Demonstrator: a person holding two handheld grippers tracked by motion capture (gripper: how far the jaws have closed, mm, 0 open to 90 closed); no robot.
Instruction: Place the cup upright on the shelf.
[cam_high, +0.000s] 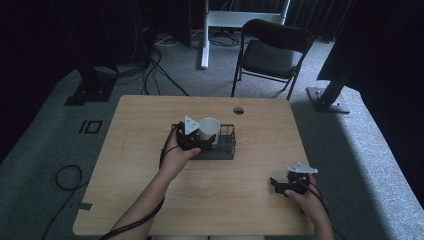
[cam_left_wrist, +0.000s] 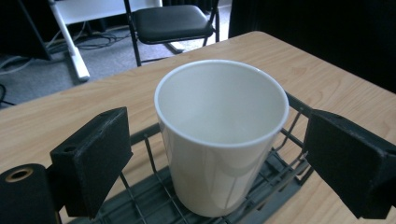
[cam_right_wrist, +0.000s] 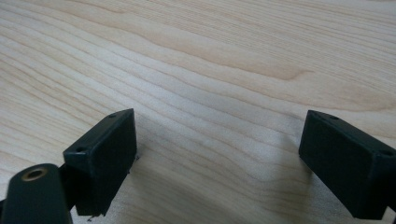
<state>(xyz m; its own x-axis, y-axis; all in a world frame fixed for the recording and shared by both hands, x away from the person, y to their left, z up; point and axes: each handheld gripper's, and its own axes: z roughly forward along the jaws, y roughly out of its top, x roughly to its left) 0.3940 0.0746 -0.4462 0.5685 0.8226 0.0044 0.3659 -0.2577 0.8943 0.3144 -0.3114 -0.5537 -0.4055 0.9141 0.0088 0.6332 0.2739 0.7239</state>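
A: Dim room, wooden table (cam_high: 150, 200), folding chair (cam_high: 270, 52) beyond the far edge. We log the white cup (cam_left_wrist: 219, 135) upright in the black wire basket (cam_left_wrist: 154, 196), mid-table.

B: Left gripper (cam_high: 192, 137)?

A: Jaws spread either side of the cup, clear gaps both sides, gripping nothing. We judge it is lined up level with the cup wall so a squeeze would catch it squarely.

B: Right gripper (cam_high: 285, 186)?

A: Parked near right on bare wood, jaws wide apart and empty, well clear of the basket, probably to keep out of the way.
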